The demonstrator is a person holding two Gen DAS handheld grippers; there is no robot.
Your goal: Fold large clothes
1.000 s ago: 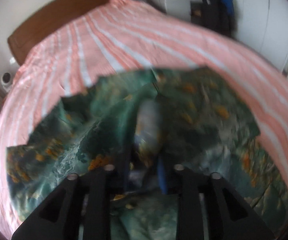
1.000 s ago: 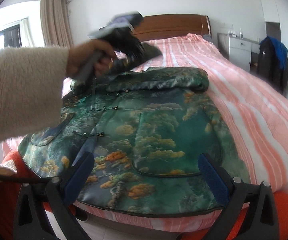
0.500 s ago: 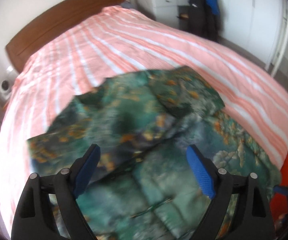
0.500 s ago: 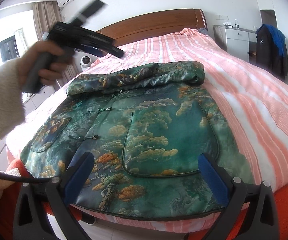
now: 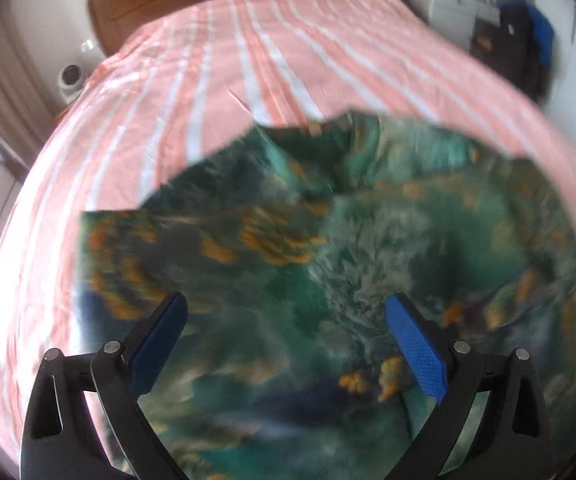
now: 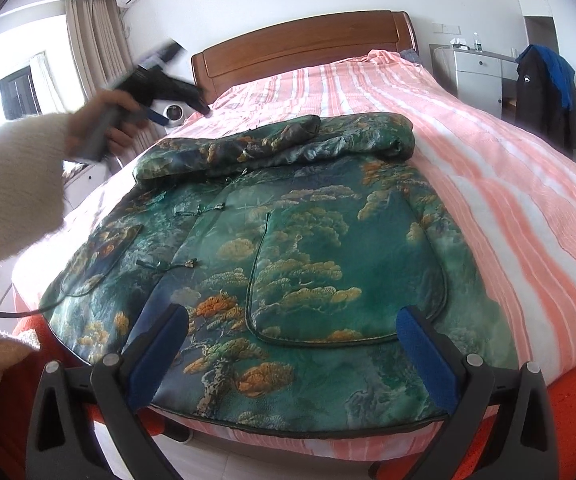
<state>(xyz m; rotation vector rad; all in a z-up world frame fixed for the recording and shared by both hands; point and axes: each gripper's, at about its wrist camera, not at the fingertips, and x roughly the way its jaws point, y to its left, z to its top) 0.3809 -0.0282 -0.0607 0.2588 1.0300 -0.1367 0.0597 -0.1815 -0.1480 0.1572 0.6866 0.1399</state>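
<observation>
Left gripper [image 5: 285, 320]: jaws now spread wide, empty (clamping a fold of jacket a second ago), lifting clear. Right gripper [image 6: 292, 332]: jaws open, hovering at near hem. Jacket [image 6: 288, 248] lying on bed [image 6: 508, 184], sleeve folded across far end; next fold pending.

We see daylight from the window [image 6: 15, 92] at far left, overexposed. Left wrist view: motion blur smears the green jacket [image 5: 328, 272]; bedspread [image 5: 67, 200] glares white at its left edge. Right wrist view: sharp, except the blurred left gripper [image 6: 203, 110]. Fisheye bends both frames' edges.
</observation>
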